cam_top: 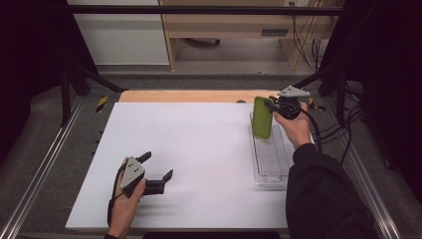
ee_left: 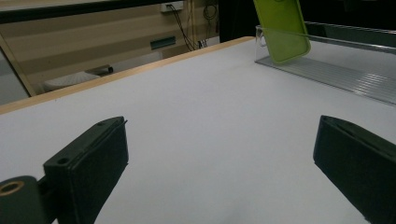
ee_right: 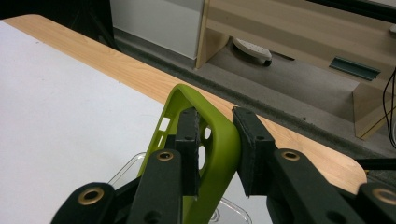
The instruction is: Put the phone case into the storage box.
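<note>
- Beyond the left gripper's jaws, the green phone case (ee_left: 282, 30) is cut off at the top edge, so its upper part cannot be seen.
- Between the right gripper's jaws, the case's lower end runs off the bottom edge.
- Under those jaws, only a corner of the clear tray (ee_right: 128, 172) shows; the rest is hidden behind them.
- From above, the right hand (cam_top: 297, 127) hides the tray's right rim.
</note>
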`<state>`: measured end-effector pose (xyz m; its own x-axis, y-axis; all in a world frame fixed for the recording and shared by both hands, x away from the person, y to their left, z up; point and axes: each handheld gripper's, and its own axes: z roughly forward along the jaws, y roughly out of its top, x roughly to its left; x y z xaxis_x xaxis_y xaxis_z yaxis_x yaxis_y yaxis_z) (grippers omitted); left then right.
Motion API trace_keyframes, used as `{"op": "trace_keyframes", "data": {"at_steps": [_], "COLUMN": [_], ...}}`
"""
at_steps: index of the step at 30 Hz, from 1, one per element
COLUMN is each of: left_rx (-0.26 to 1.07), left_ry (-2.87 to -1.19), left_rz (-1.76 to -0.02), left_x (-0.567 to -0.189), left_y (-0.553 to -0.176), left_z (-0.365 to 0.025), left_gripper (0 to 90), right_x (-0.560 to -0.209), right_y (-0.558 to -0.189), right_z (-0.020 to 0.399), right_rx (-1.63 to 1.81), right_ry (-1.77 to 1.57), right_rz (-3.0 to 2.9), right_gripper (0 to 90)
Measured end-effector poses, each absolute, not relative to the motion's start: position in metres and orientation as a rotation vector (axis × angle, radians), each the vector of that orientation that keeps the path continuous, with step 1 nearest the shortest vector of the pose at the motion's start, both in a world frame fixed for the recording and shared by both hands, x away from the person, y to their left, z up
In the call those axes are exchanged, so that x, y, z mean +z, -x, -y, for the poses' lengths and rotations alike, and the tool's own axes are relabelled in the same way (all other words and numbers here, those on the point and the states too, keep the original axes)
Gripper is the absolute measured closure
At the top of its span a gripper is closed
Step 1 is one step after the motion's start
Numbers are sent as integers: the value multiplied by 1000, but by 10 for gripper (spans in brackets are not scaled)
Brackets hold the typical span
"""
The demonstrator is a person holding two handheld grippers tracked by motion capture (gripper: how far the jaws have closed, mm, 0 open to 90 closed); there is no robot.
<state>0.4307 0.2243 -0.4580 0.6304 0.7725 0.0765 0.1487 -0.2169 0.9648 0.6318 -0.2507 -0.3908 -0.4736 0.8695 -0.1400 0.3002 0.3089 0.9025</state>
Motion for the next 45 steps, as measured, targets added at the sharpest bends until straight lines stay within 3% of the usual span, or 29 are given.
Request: {"op": "trace_keyframes", "data": {"at_steps": [33, 45], "left_rx": [689, 690], "left_ry": [-1721, -1720], "left_rz": [-755, -756], "left_x": [-458, -458], "left_y": [-430, -430], "left_z": [-225, -225], "left_gripper": [28, 28], "right_x": [-388, -388], "right_y": [-637, -642], "right_z": [241, 240], "right_rx": [1141, 1097], "right_ry": [-1017, -1050], "right_rz": [-1951, -1943], "right_gripper": [719, 665]}}
